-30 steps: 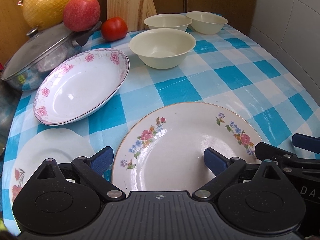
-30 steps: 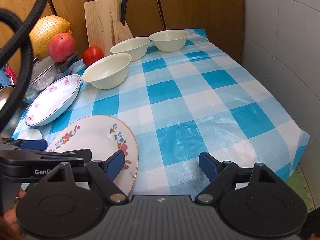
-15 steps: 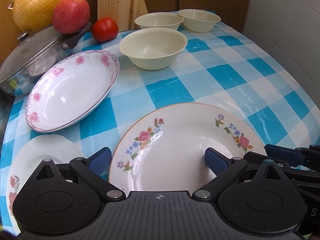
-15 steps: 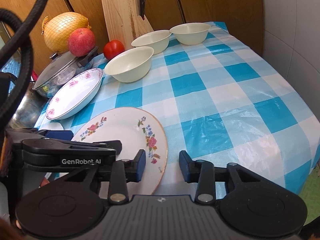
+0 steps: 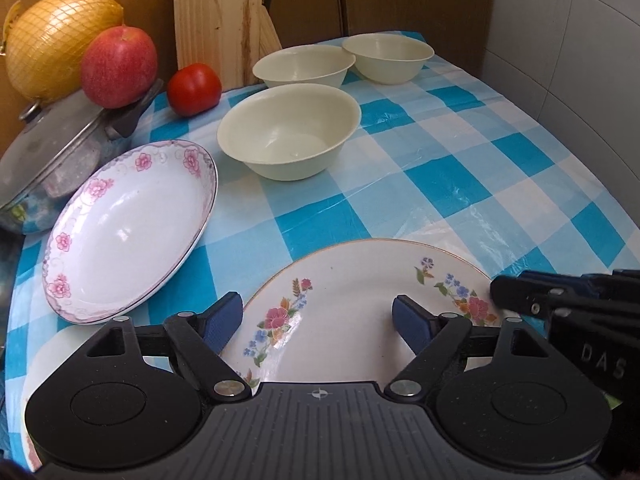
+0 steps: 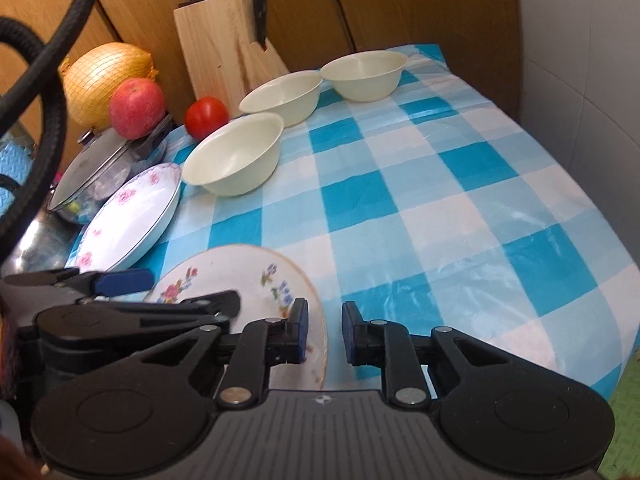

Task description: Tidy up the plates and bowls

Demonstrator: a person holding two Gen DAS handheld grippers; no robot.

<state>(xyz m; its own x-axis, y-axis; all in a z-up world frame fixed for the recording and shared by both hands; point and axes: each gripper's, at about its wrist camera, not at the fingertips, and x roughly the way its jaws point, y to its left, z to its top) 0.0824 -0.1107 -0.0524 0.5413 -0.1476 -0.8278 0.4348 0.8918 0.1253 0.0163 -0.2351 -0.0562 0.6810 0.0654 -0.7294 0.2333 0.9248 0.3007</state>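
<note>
While the right gripper (image 6: 324, 334) has been closing its jaws around the right rim of the flowered dinner plate (image 5: 352, 304), the edge sits in a narrow gap and I honestly can't tell if the pads are pressing yet; the left gripper (image 5: 318, 318) hangs over the plate's near side, jaws spread though they've just been narrowing, gripping nothing; the plate sits at the near edge of the blue checked tablecloth (image 6: 440, 184), with the pink-flowered deep plate (image 5: 132, 228) and three cream bowls (image 5: 290, 136) beyond.

A blue-and-white checked tablecloth (image 6: 460, 200) covers the table. Wooden panels (image 6: 400, 0) rise behind it, and pale tiled wall (image 6: 580, 60) stands on the right. Daylight gleams on the cloth.
</note>
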